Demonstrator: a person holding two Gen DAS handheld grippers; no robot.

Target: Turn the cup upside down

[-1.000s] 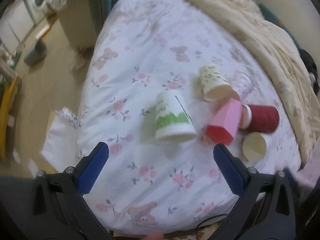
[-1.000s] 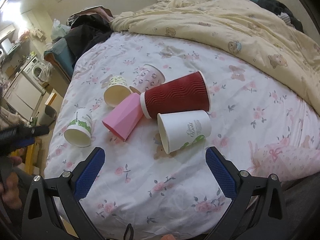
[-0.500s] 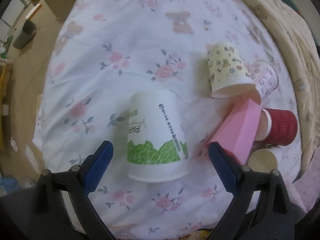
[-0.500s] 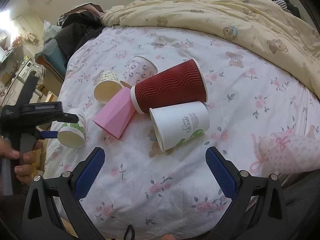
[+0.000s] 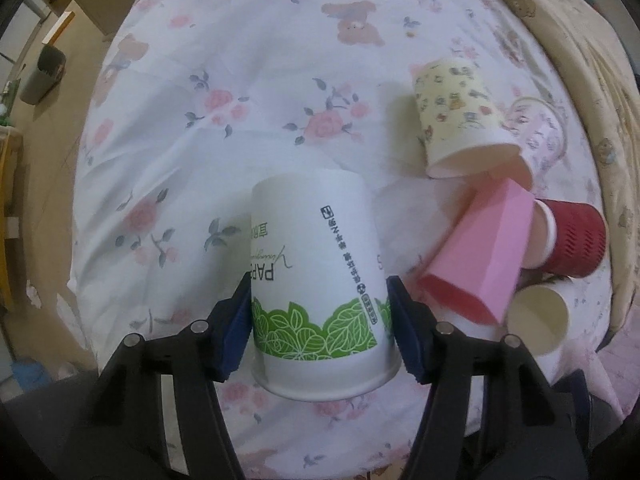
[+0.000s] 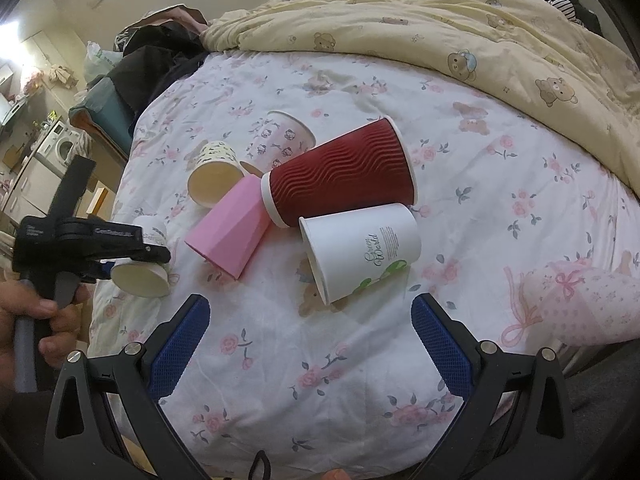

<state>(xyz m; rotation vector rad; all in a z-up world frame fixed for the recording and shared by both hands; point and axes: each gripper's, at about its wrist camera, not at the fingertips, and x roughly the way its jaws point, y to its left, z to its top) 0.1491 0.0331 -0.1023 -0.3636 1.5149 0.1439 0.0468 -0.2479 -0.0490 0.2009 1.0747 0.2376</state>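
Note:
A white paper cup with a green leaf band (image 5: 316, 268) lies on its side on the floral bedsheet, mouth toward the camera. My left gripper (image 5: 318, 318) is shut on it, blue pads pressed against both sides near the rim. The same cup (image 6: 142, 270) and left gripper (image 6: 120, 246) show at the left in the right wrist view. My right gripper (image 6: 310, 342) is open and empty above the sheet, in front of a pile of cups.
A pile of cups lies on their sides: yellow patterned (image 5: 456, 114), pink faceted (image 5: 480, 256), dark red ribbed (image 6: 340, 172), white "Green World" (image 6: 360, 248), pink-print (image 6: 286, 134). A cream quilt (image 6: 460, 28) covers the far side. The bed edge (image 5: 86, 208) drops to the floor at left.
My left gripper moved forward onto the white leaf-band cup and closed on it. The right gripper stayed open and nearly still.

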